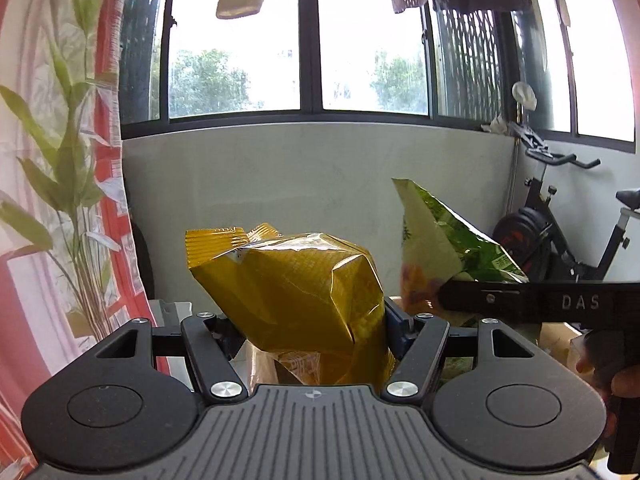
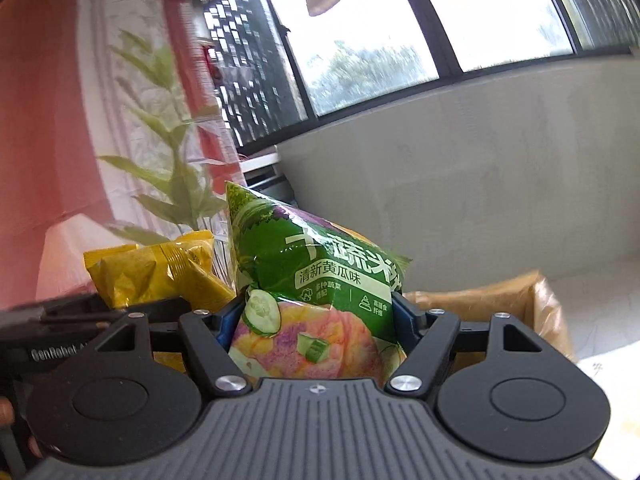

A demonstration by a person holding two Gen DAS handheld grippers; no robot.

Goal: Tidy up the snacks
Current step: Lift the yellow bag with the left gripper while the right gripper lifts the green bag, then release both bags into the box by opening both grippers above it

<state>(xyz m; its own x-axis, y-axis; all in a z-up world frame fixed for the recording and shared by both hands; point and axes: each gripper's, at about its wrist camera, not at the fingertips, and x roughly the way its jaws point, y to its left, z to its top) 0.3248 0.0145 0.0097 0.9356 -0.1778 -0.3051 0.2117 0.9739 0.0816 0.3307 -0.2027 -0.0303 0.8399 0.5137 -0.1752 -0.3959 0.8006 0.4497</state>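
Left wrist view: the left claw (image 1: 308, 320) clamps a yellow snack bag (image 1: 296, 288); the right claw (image 2: 316, 316) clamps a green snack bag (image 2: 316, 276), above a brown cardboard box (image 2: 500, 296).

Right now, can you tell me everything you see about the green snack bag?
The green snack bag is a puffy, shiny, crinkly foil-like packet. Its top part is green with white Chinese writing; lower down are cucumber slices and pink-and-yellow puffed snacks. It stands nearly upright, one sealed top corner pointing up, lifted in the air and squeezed between the two sides of the right tongs. In the left wrist view it shows tilted, beside the yellow snack bag. It looks sealed, though the seam isn't clear.
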